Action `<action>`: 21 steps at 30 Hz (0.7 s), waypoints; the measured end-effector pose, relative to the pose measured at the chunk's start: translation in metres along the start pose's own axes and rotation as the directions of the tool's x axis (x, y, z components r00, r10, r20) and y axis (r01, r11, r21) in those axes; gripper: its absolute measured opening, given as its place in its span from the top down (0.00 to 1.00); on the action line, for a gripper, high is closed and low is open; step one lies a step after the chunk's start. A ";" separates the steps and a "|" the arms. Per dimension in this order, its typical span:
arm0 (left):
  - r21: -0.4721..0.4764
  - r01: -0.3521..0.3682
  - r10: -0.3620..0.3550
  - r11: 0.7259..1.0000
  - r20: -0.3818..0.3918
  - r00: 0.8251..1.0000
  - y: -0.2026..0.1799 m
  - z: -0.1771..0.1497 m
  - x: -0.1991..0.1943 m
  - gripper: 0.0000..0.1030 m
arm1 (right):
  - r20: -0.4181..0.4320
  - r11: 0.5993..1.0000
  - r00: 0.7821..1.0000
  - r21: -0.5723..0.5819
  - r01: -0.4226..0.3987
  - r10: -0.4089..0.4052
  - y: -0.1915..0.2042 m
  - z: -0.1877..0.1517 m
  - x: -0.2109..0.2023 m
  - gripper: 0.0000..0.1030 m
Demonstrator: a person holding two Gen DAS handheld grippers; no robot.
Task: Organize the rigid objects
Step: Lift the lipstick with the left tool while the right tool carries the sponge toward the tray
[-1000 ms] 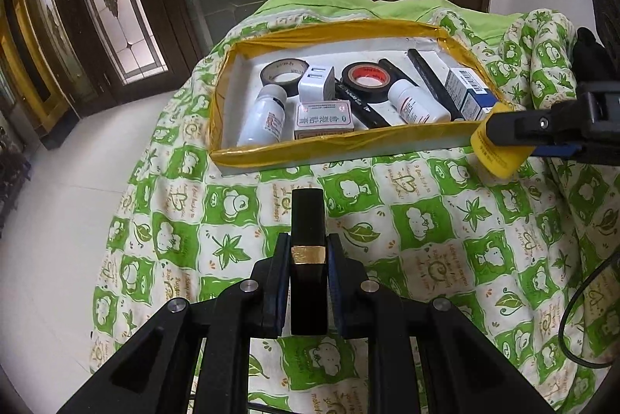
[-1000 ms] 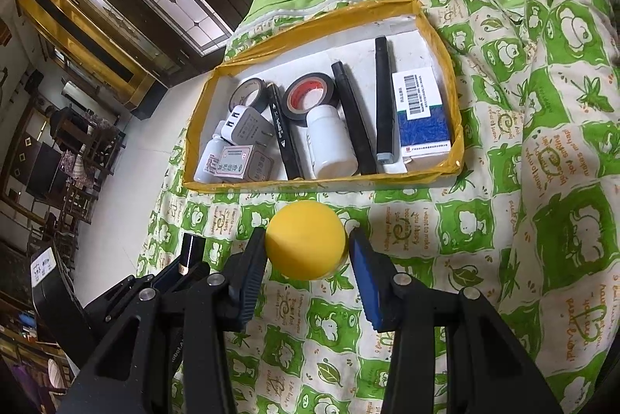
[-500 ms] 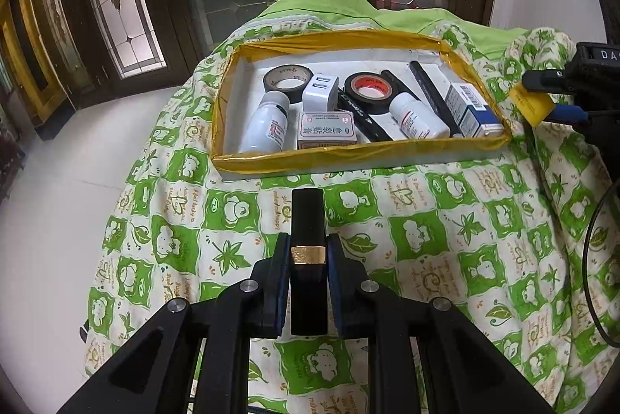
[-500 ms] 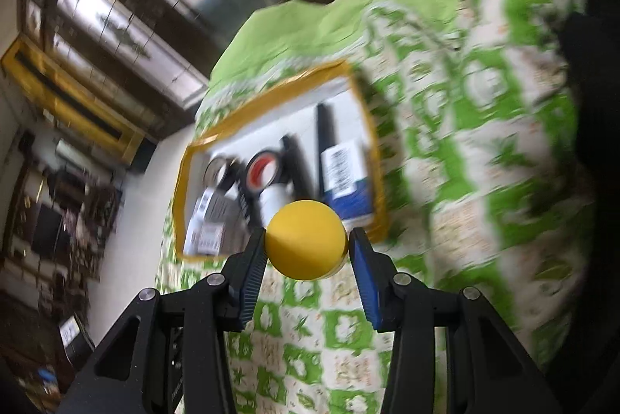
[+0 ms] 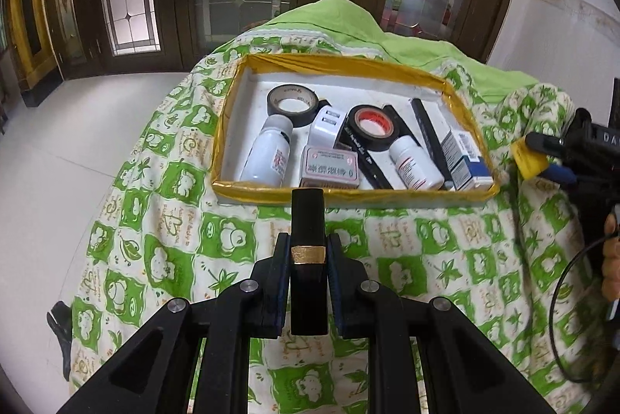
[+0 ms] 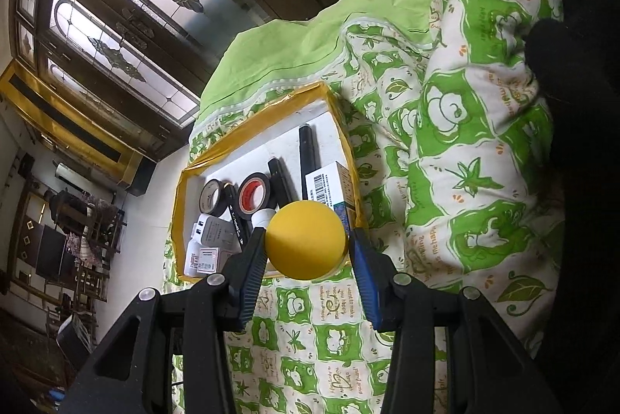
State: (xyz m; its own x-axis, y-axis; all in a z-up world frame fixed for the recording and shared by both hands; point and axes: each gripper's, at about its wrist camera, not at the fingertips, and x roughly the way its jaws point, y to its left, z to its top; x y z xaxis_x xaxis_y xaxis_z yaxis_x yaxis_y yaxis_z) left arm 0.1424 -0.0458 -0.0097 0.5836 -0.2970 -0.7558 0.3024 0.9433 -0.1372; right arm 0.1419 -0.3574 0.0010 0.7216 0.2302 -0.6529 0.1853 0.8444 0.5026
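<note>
**Both grippers loaded, box ahead**

Left gripper (image 5: 308, 259) clamps a black tube (image 5: 307, 220) with a gold band; the right gripper (image 6: 306, 243) pinches a yellow ball (image 6: 306, 239). Over the last second both have lifted and swung — the right one toward the box's (image 5: 348, 195) far side. The box now lies just ahead of each, so both drops look near.

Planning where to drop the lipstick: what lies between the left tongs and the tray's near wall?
In the left wrist view, only bare green-patterned cloth lies between the left tongs and the tray; the held lipstick overlaps its wall.
</note>
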 end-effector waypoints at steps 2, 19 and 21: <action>0.007 0.000 0.000 1.000 0.002 1.000 -0.002 0.002 0.000 0.83 | 0.001 1.000 1.000 0.000 0.000 0.000 0.001 0.000 0.000 0.59; 0.071 -0.029 0.027 0.997 0.031 0.999 -0.011 0.032 -0.003 0.83 | 0.003 1.000 1.000 -0.013 -0.001 0.001 0.009 0.006 0.008 0.59; 0.074 -0.032 0.029 0.997 0.032 0.999 -0.011 0.034 -0.003 0.83 | 0.001 1.000 1.000 -0.012 -0.001 0.001 0.008 0.006 0.009 0.59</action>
State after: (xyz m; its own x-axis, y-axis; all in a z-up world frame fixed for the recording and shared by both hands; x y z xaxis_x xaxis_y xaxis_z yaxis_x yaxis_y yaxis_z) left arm 0.1631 -0.0604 0.0155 0.6158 -0.2737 -0.7388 0.3387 0.9386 -0.0654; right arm 0.1537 -0.3514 0.0027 0.7226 0.2303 -0.6518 0.1769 0.8499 0.4964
